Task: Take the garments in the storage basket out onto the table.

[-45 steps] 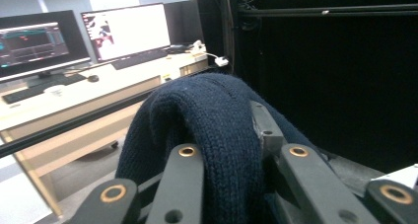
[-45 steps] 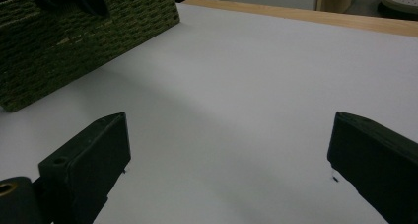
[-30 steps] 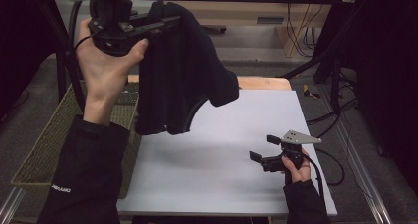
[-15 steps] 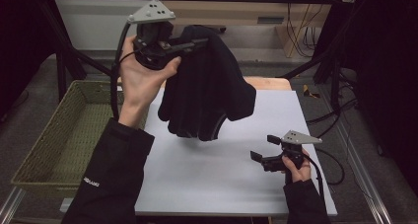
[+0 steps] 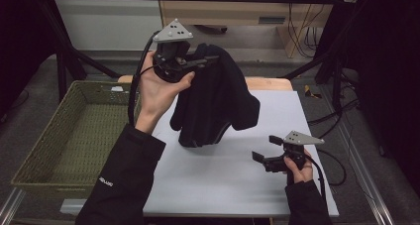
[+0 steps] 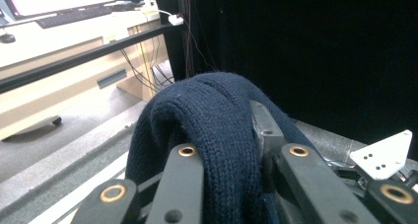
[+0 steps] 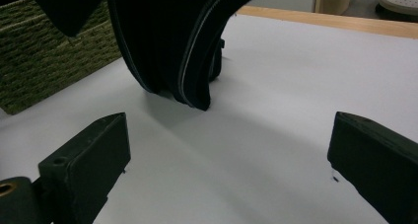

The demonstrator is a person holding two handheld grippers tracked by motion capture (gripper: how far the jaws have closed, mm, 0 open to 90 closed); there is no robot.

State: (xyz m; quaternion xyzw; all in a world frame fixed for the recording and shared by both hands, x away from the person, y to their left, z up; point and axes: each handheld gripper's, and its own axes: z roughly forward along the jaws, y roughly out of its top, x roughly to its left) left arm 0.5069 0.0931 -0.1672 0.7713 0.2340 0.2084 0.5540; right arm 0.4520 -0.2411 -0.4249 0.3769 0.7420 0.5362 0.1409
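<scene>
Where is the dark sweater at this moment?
In the high view the sweater hangs from the left gripper over the white table's far left part, right of the basket.

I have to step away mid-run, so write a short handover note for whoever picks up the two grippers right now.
Left gripper: shut on the dark knit garment, held up over the white table; the garment's lower edge is just reaching the surface.
Right gripper: open, holding nothing, low over the table's right side.
Green basket: left of the table, nothing visible in it.
Done: garment picked up and brought over the table.
Left: probably set it down and use the right gripper to spread or fold it.
</scene>
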